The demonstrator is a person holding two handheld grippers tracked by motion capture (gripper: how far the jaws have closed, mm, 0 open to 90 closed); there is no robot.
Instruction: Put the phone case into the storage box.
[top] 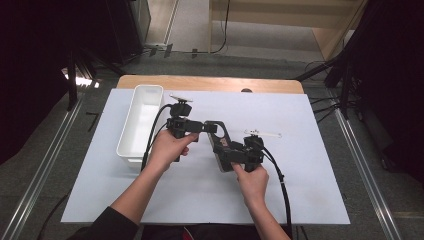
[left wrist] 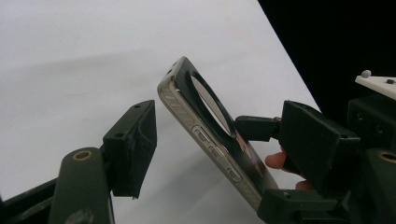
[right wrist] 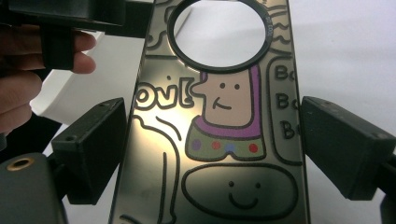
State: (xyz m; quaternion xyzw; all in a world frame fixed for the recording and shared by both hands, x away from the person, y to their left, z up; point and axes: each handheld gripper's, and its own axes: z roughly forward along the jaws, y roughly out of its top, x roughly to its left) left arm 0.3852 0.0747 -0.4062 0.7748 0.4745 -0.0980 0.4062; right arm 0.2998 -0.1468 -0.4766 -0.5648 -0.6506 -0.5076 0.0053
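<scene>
Phone case (top: 220,141) mid-mat, lifted, pinched across its width by right gripper (right wrist: 212,154). Left gripper (left wrist: 187,140) open, jaws either side of the case's camera-ring end, no contact. Close squarely on the edges; white bin (top: 142,117) at 10 o'clock.

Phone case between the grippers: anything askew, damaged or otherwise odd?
No damage shows. The phone case is held tilted off the table in the right gripper, clamped by its edges. The left gripper stands open around its top end. The white bin sits upright.
</scene>
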